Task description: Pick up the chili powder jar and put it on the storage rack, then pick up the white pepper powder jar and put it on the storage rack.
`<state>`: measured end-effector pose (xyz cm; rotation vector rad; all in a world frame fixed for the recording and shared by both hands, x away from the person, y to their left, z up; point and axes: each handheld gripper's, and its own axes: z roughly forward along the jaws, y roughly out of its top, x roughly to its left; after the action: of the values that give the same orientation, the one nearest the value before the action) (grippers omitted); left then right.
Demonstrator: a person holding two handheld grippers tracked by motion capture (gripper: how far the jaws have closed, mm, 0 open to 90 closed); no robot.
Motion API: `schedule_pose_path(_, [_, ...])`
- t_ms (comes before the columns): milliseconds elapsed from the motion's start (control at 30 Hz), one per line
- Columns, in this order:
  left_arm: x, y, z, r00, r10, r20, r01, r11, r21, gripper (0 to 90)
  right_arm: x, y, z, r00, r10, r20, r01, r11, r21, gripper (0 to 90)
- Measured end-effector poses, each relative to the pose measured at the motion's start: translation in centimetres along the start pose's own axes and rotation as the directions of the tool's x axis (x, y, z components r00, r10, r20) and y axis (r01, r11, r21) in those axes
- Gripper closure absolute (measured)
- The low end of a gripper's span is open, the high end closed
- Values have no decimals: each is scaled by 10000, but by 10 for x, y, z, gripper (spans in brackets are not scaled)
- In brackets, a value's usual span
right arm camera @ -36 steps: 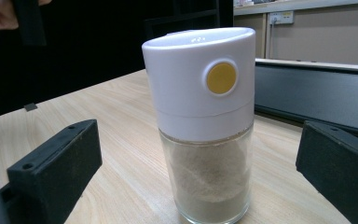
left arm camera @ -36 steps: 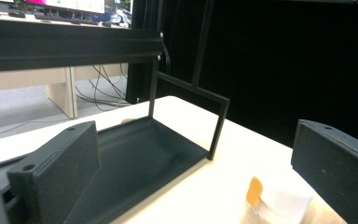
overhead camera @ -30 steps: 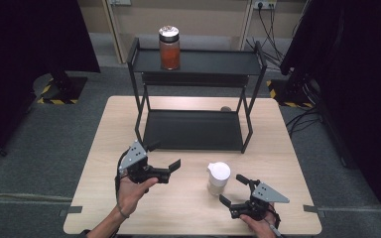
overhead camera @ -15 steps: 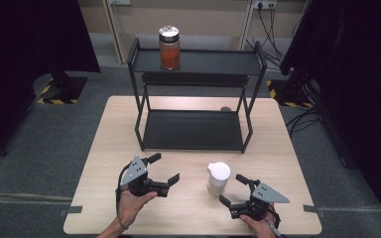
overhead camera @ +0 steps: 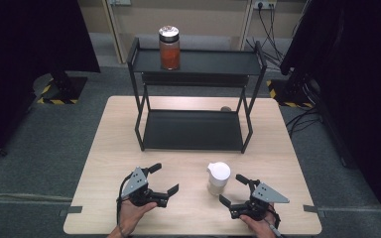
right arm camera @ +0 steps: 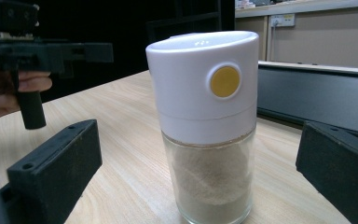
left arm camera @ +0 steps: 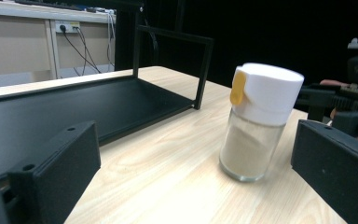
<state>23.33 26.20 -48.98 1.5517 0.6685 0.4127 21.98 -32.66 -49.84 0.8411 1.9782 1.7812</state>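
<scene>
Right gripper (overhead camera: 234,191): jaws spread wide, holding nothing, aimed at the shaker (overhead camera: 218,178) from just beside it on the near right of the table (overhead camera: 114,148); in the right gripper view the shaker (right arm camera: 206,126) stands upright between the two black jaws, touching neither. Left gripper (overhead camera: 162,178): also agape and empty, well apart to the shaker's left, pointed toward it; its own view shows the shaker (left arm camera: 257,121) ahead and right of centre. Shaker: clear glass cylinder, filled most of the way with pale beige powder, capped by a tall white plastic lid (right arm camera: 203,81) bearing a round yellow button (right arm camera: 223,81) (a flip tab, seemingly). Handling, by judgement: moderately weighty for its size, rigid, breakable at the glass, smooth and likely slippery; top-heavy enough to tip if nudged. Best hold: across the glass body low down or at the lid's straight wall, clear of the button. Beyond: a black metal two-tier rack (overhead camera: 196,129), matte, thin square tubing, lower shelf bare; on its top shelf an orange-filled jar (overhead camera: 169,47) with a silvery lid. Table: light wood-grain laminate. Floor: grey carpet.
</scene>
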Motion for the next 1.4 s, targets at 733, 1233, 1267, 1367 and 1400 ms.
schedule_pose_path(733, [-4,-19,0,10000,12,16,-12,9998,201,5,0,1,-2,9998,-132,-113,132,9999,-73,4])
schedule_pose_path(1233, [-8,-21,-1,9996,280,34,-280,9994,210,5,0,1,-1,9998,-142,-121,142,9999,-56,3])
schedule_pose_path(1267, [-8,-21,-1,9996,271,36,-272,9994,223,5,0,0,-1,9999,-122,-115,122,9999,-55,3])
schedule_pose_path(1367, [-7,-21,-1,9997,236,44,-237,9995,231,6,0,1,-1,9998,-144,-124,143,9999,-67,3])
schedule_pose_path(1400, [-7,-21,-1,9998,220,40,-221,9995,216,6,0,1,-1,9998,-162,-121,161,9998,-78,3])
